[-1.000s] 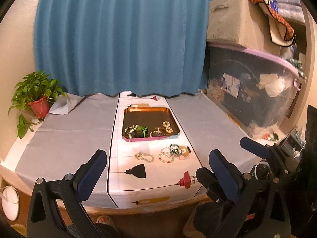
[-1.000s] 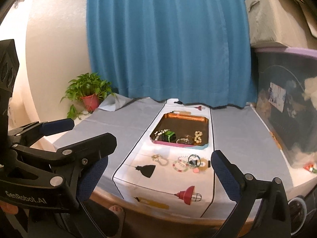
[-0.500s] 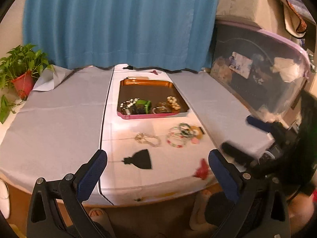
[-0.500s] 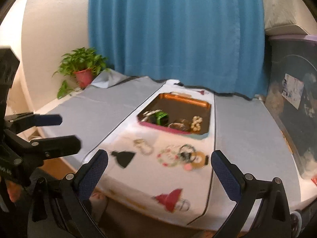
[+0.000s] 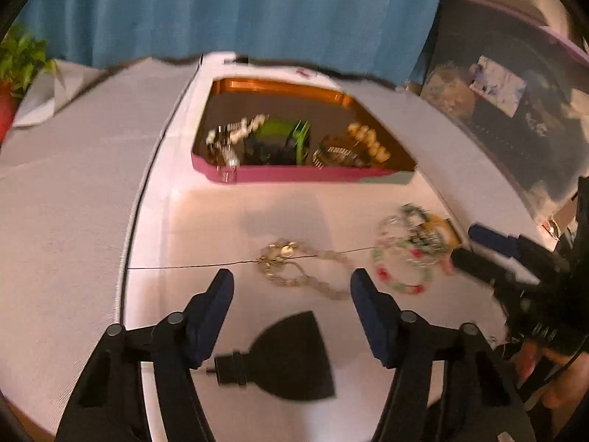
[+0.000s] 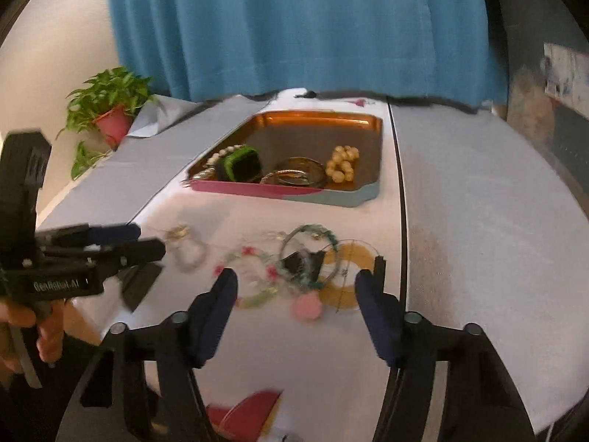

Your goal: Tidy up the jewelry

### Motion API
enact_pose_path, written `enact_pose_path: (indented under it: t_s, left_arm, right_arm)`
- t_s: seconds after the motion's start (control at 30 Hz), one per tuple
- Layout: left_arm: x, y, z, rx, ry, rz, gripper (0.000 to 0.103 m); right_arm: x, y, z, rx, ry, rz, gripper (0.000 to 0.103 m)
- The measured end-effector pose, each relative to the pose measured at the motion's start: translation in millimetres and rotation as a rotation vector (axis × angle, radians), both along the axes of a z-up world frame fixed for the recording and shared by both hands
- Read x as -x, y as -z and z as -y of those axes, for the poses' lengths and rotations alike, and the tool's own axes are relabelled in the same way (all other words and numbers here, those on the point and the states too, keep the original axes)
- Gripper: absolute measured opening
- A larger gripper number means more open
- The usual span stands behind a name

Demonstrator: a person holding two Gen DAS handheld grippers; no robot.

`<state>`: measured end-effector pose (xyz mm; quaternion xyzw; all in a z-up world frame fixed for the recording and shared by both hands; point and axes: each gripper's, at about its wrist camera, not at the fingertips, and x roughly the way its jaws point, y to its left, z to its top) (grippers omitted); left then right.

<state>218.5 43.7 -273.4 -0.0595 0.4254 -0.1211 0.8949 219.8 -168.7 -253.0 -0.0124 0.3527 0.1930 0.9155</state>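
A pink-rimmed tray (image 5: 294, 175) (image 6: 257, 187) on the white runner holds a green watch (image 5: 279, 140), a pearl string, bangles and cream beads (image 6: 342, 167). In front of it a silver chain (image 5: 294, 270) (image 6: 187, 250) lies loose on the cloth. To its right is a pile of bracelets (image 5: 408, 250) (image 6: 305, 258). My left gripper (image 5: 291, 283) (image 6: 141, 240) hovers just over the chain, its jaws closing, the pads clear of it. My right gripper (image 6: 296, 283) (image 5: 475, 248) hangs over the bracelet pile, jaws closing too, gripping nothing.
A potted plant (image 6: 110, 110) stands at the far left. A blue curtain (image 6: 294, 25) hangs behind the table. A large storage bin (image 5: 515, 110) borders the right side. Grey cloth (image 6: 478, 202) flanks the runner, which bears a black lamp print (image 5: 287, 361).
Both grippers have come down and forward from beyond the table's front edge to just above the loose jewellery. Their jaws stand narrower than before.
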Motion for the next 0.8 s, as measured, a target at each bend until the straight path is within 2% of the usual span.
enact_pose_path:
  t_s: [0.1,0.13,0.17,0.23,0.37,0.6,0.7,0.8]
  left_arm:
    - [-5.2,0.2,1.7,-0.025,0.007,0.030,0.050]
    - [-7.2,1.2,3.7,-0.034,0.022,0.034,0.038]
    - [-8.7,2.6,7.2,-0.080,0.027,0.055,0.028]
    - [-12.0,4.1,12.2,-0.155,0.030,0.085,0.022]
    - [-18.1,3.3,14.4,-0.152,0.040,0.078,0.013]
    - [-19.6,2.1,16.2,-0.119,0.047,0.059,0.012]
    - [-15.8,2.1,16.2,-0.112,0.044,0.061,0.012]
    - [-12.0,1.6,18.8,-0.121,0.051,0.060,0.012]
  right_arm:
    - [-13.8,3.5,-1.0,0.029,-0.005,0.018,0.045]
    - [-16.3,2.9,-2.2,0.032,-0.012,0.026,0.039]
    - [-18.1,1.8,-1.7,0.039,-0.013,0.039,0.035]
    - [-23.5,2.5,-1.1,0.051,-0.004,0.040,0.031]
    - [-37.0,5.5,-2.7,0.028,0.022,-0.004,0.031]
    - [-45.0,12.4,-16.8,0.055,0.008,-0.059,0.032]
    - [-34.6,1.5,-20.7,0.018,-0.024,-0.002,0.032]
    - [-32.8,7.7,-31.2,0.052,-0.067,-0.035,0.023]
